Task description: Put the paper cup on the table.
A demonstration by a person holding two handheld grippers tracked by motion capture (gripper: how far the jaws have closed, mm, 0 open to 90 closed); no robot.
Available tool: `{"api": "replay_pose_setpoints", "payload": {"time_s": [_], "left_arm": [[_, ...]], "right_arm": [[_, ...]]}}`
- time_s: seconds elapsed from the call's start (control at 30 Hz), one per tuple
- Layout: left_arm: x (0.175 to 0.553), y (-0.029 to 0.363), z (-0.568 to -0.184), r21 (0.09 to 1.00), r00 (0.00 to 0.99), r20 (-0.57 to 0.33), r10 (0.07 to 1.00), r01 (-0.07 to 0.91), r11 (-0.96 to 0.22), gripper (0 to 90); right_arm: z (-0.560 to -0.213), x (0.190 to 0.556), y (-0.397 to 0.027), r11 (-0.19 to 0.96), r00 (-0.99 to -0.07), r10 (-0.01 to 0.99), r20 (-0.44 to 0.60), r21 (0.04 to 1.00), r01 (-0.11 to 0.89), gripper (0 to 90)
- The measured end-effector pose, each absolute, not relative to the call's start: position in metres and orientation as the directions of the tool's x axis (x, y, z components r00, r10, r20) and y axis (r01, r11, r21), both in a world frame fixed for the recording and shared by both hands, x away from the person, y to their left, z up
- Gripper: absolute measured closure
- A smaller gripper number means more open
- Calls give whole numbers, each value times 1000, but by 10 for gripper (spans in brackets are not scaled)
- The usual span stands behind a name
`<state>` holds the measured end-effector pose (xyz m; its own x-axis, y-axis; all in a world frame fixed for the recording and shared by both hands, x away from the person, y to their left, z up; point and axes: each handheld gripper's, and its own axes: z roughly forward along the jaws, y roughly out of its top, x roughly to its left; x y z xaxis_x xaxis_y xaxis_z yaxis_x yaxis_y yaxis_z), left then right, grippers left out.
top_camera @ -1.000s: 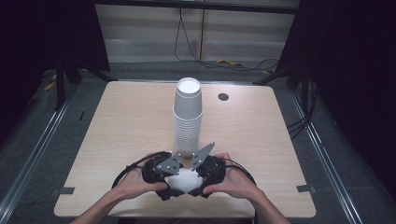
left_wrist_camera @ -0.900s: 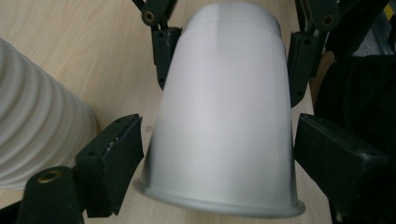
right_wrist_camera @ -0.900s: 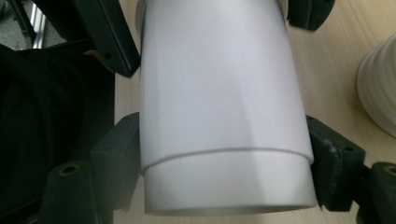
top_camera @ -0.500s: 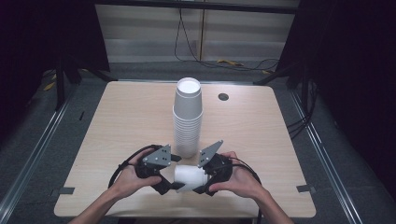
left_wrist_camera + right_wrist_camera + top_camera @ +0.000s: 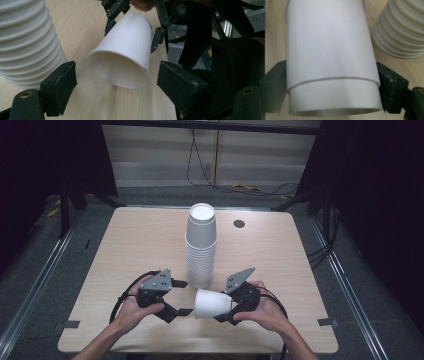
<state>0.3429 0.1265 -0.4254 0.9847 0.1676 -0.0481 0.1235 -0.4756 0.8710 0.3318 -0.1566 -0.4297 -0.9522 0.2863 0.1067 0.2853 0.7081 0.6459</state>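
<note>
A tall stack of upside-down white paper cups (image 5: 201,245) stands at the table's middle. One single white cup (image 5: 212,303) lies sideways in the air just in front of it. My right gripper (image 5: 223,306) is shut on this cup's base end, and the cup (image 5: 329,50) runs forward between both pads. The cup's mouth (image 5: 118,71) faces my left gripper (image 5: 182,297). That gripper stands open a short way to the left, its jaws spread wider than the rim and not touching it. The stack (image 5: 27,42) rises beside its left finger (image 5: 58,86).
The light wooden table (image 5: 130,245) has a small dark round grommet (image 5: 239,224) at its back right. Black cables trail from both grippers toward the front edge. Dark floor and metal rails surround the table.
The two grippers, close together around the cup a second ago, have drawn apart. The left one has moved left and off the cup, which stays in the right gripper.
</note>
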Motion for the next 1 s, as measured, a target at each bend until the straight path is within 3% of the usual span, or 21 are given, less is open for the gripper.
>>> {"api": "replay_pose_setpoints", "payload": {"time_s": [0.33,1.0], "left_arm": [[346,135,-428,901,974,-97,206,174,-398,154],[342,132,-432,899,974,-92,209,172,-403,154]], "right_arm": [[-430,335,-169,604,-939,313,145,733,314,222],[-441,336,-176,416,-921,344,184,849,325,218]]}}
